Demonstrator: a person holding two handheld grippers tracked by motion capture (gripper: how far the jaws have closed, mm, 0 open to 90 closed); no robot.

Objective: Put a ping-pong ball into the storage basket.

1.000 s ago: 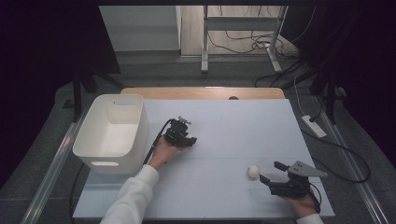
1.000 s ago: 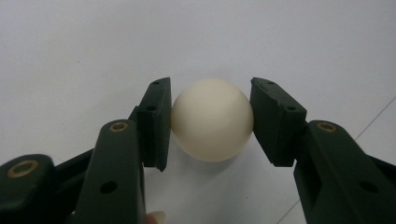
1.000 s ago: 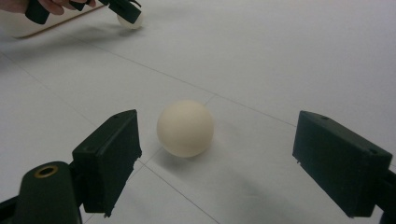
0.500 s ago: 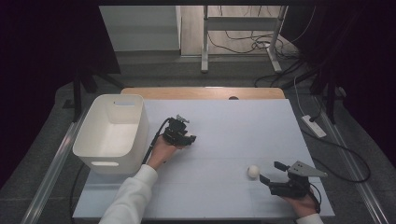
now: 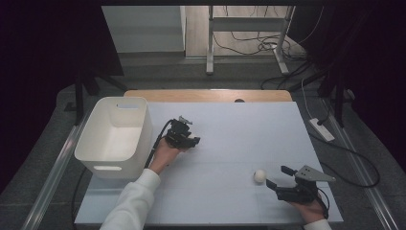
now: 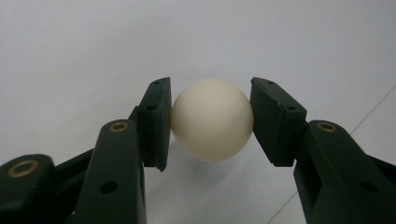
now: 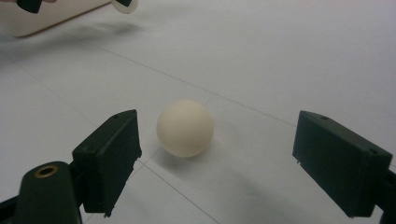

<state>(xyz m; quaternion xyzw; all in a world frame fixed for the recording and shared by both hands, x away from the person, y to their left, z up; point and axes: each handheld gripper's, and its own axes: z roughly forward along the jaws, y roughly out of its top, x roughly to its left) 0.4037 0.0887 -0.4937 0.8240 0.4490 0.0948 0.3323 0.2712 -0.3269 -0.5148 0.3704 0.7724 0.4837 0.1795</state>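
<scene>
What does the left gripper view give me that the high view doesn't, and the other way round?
Left gripper view: the left gripper is shut on a cream ball, both pads pressing its sides, with the white table surface behind it.

High view: the white bin beside the left hand, and the right gripper open with a second ball on the table just ahead of its jaws.

Both: the left gripper and the white table top.

The high view looks forward and down over the whole white table [image 5: 230, 143]; each gripper view sits close above it (nearly skimming), sharing its surface toward twelve o'clock.
</scene>
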